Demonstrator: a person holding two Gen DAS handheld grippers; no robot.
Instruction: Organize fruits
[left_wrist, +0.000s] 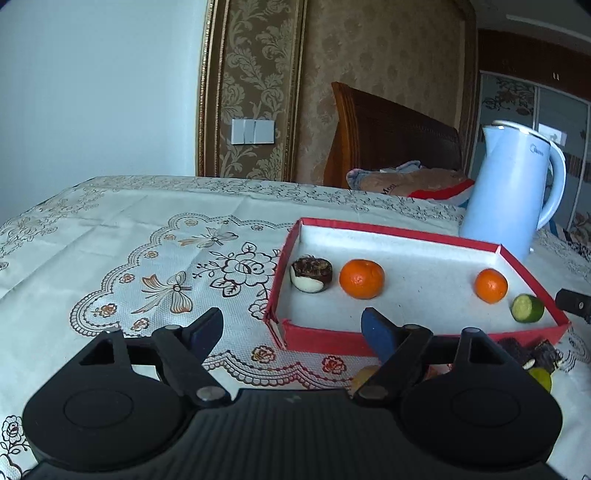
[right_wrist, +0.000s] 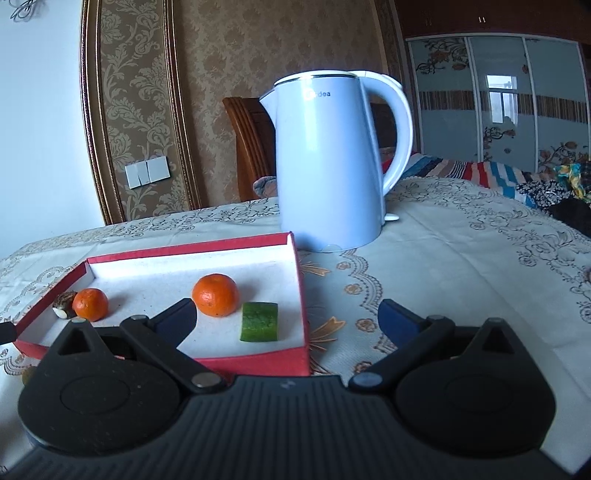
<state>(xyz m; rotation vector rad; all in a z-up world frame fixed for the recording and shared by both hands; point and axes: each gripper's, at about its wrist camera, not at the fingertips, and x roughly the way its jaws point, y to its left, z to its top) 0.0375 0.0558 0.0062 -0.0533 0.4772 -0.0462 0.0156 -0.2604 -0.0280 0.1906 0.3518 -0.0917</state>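
1. The tray (left_wrist: 406, 230) is red outside, white inside.
2. Two mandarins (left_wrist: 362, 278) are orange.
3. The cucumber piece (right_wrist: 259, 322) is green.
4. The kettle (right_wrist: 328, 158) is pale blue.
5. The tablecloth (left_wrist: 147, 236) is cream with brown flowers and bows.

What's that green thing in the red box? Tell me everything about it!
The green piece looks like a cut chunk of cucumber: a short cylinder with bumpy dark green skin and a paler green cut face. It lies on its side on the white lining of the red box, in the near corner, just beside the bigger orange; whether they touch is unclear. Nothing is holding it.
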